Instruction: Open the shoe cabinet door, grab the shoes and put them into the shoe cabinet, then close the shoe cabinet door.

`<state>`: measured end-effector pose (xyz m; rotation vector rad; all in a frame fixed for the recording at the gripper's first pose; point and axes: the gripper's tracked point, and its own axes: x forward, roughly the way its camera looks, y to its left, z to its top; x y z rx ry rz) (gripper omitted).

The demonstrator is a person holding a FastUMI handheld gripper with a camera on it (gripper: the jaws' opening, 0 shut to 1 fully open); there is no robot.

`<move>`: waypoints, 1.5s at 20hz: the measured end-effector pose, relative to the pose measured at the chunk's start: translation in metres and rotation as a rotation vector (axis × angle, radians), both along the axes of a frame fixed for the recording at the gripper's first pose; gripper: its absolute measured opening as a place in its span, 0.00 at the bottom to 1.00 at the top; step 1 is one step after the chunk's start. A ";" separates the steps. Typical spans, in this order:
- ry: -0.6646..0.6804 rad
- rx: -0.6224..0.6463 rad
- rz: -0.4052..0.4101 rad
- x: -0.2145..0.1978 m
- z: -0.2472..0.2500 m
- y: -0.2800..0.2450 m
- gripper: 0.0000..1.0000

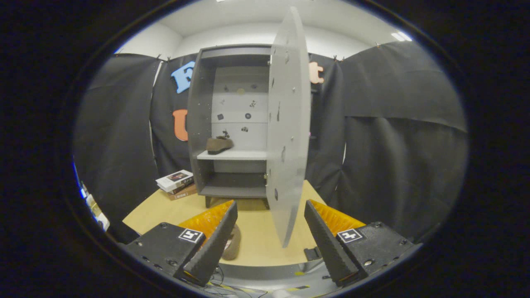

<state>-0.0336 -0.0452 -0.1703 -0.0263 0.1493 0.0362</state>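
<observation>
Gripper (271,207) fingers spread, empty; cabinet door (290,124) open; one brown shoe (219,145) shelved; another, seemingly, (232,244) behind left finger.

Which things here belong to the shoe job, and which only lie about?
Part of the job:
- shoe cabinet, its door swung open
- brown shoe on the middle shelf
- second shoe on the table, beside one of the fingers
- gripper, fingers open, holding nothing

Lying about:
- stack of books left of the cabinet
</observation>
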 end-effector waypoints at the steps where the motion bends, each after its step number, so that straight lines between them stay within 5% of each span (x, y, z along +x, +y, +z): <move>1: 0.003 -0.012 -0.001 0.007 -0.012 0.012 1.00; 10: 0.206 -0.003 0.125 0.075 -0.168 0.128 1.00; 17: 0.395 0.034 0.148 0.139 -0.266 0.162 1.00; 30: 0.566 0.131 0.137 0.230 -0.328 0.196 1.00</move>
